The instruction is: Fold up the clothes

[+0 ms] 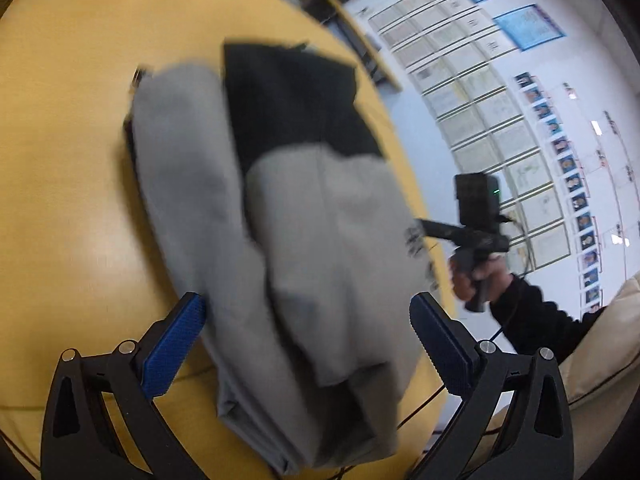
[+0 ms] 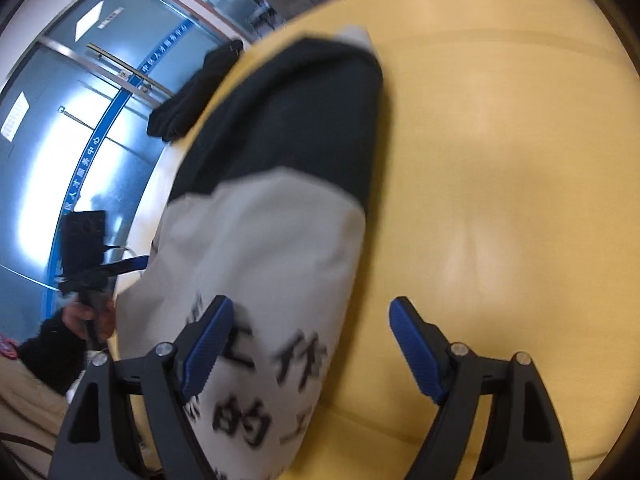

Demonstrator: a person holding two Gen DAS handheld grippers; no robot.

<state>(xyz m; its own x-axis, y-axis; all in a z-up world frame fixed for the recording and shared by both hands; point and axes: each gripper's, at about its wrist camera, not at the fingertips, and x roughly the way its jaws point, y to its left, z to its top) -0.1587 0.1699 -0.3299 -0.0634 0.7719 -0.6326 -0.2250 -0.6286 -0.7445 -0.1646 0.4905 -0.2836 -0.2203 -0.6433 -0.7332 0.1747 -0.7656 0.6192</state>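
Note:
A grey and black garment [image 1: 304, 216] lies folded on the yellow table [image 1: 72, 168], with grey sleeves laid over its black middle. My left gripper [image 1: 308, 320] is open above its near end, blue pads on either side and holding nothing. In the right wrist view the same garment [image 2: 260, 248] shows black printed characters on its grey part. My right gripper [image 2: 312, 320] is open and empty, its left finger over the printed grey cloth, its right finger over bare table [image 2: 500, 200]. The right gripper also shows in the left wrist view [image 1: 420, 236], at the garment's right edge.
The table edge runs close along the garment's right side in the left wrist view. A second dark garment [image 2: 196, 92] hangs over the table's far edge. A wall of framed papers [image 1: 500, 92] and glass doors [image 2: 80, 128] lie beyond. Both views are blurred.

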